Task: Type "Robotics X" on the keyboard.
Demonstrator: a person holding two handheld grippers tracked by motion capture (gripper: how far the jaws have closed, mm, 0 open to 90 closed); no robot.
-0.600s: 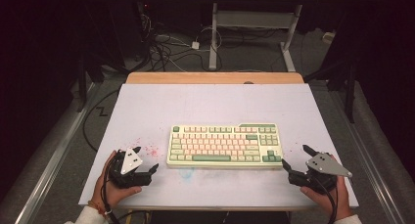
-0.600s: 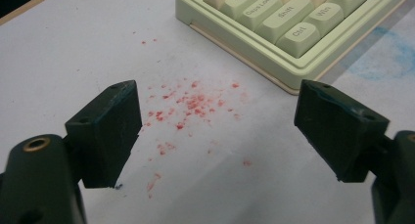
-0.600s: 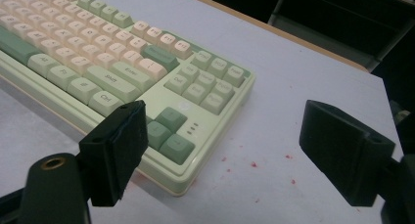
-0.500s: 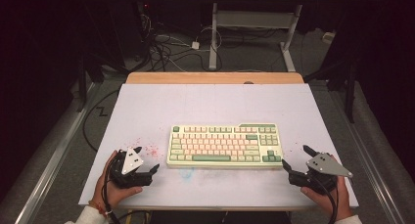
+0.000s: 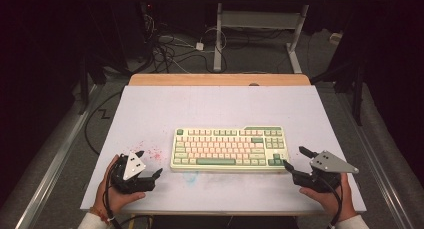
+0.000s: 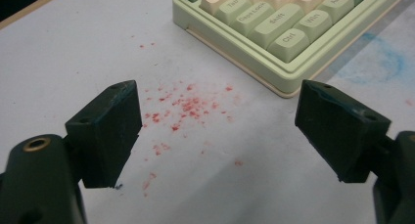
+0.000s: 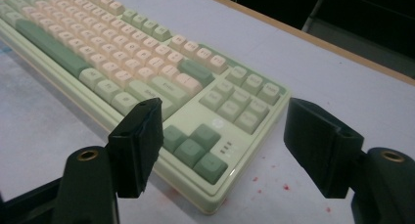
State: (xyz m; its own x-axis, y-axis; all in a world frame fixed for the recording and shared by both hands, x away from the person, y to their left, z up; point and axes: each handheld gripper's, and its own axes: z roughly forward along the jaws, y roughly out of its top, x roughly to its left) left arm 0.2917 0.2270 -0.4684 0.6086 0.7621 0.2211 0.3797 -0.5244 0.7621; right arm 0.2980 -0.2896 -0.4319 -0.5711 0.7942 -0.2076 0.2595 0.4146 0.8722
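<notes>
A pale green keyboard (image 5: 230, 149) with cream and green keys lies flat on the white table (image 5: 215, 109), near its front edge. My left gripper (image 5: 150, 162) rests just left of the keyboard's front left corner, open, with nothing between its jaws. In the left gripper view that gripper (image 6: 215, 101) frames bare table, and the keyboard (image 6: 274, 33) corner lies just ahead. My right gripper (image 5: 293, 156) sits at the keyboard's front right corner, open and empty. In the right gripper view its jaws (image 7: 222, 111) straddle the keyboard (image 7: 122, 57) corner with the arrow keys, without touching it.
Red specks (image 6: 186, 106) dot the table in front of the left gripper, and a faint blue smudge (image 6: 377, 62) lies by the keyboard's front edge. A wooden strip (image 5: 220, 80) marks the table's far edge. Cables (image 5: 170, 49) and a desk frame (image 5: 260, 24) stand on the floor beyond.
</notes>
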